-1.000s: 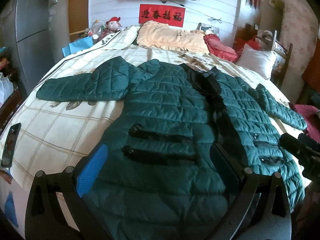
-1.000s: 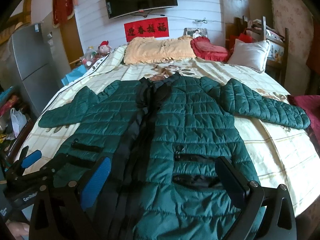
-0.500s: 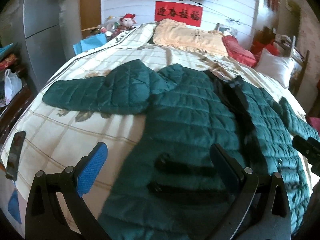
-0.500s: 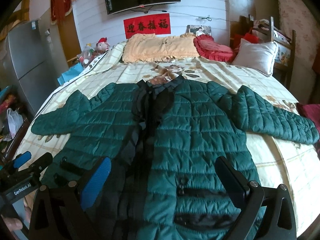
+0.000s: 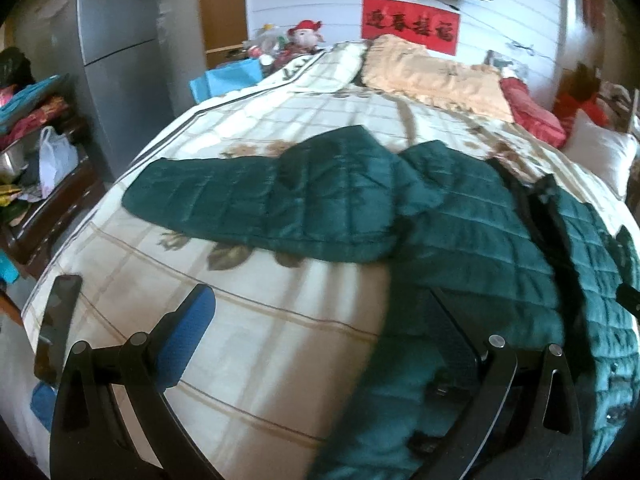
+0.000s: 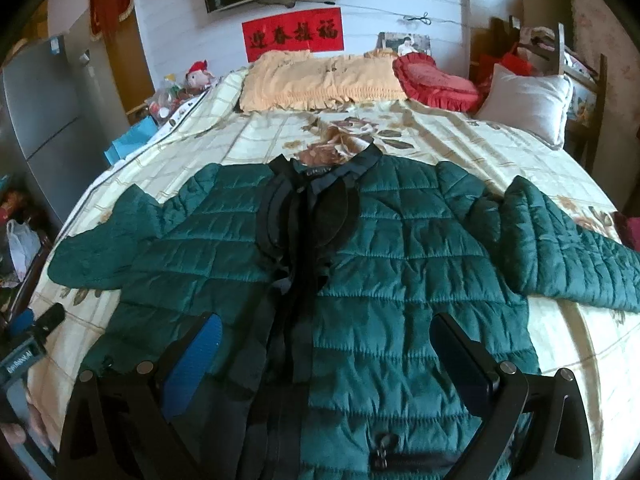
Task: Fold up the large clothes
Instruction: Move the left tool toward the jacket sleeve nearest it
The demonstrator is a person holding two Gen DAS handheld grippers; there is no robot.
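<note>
Jacket (image 6: 400,264), green and quilted, laid flat and front-up on bed (image 6: 460,140) with checked, flower-printed cover. Long axis from collar (image 6: 332,168) at far end, toward pillows, down to hem at near edge, hem cut off by bottom of right wrist view. Dark placket (image 6: 300,280) down the middle along that axis. Both sleeves spread sideways: left sleeve (image 5: 260,204) out toward fridge side, right sleeve (image 6: 568,252) out toward white pillow (image 6: 524,100), its cuff cut off at frame edge.

Containers, little to report: white plastic bag (image 5: 56,160) on dark shelf beside bed, contents not discernible; blue bag or box (image 5: 232,80) at far corner of bed, contents hidden. Yellow pillow (image 6: 320,80) and red cushion (image 6: 436,84) at head of bed.

Left gripper (image 5: 320,340) low over near bed edge, jaws wide apart, holding nothing; blue pad (image 5: 188,340) over bare cover, other finger over jacket side panel. Also seen at left edge of right wrist view (image 6: 28,340), only partly in frame. Right gripper (image 6: 328,356) above lower front of jacket, jaws wide apart, nothing between them, straddling placket.

Left wrist view motion-blurred, stitching on jacket soft. Dark flat object (image 5: 56,328) at near-left bed edge, phone-like, not certain. Pockets half hidden behind gripper fingers. Bit of a hand (image 6: 16,436) at lower left of right wrist view, mostly out of frame.
</note>
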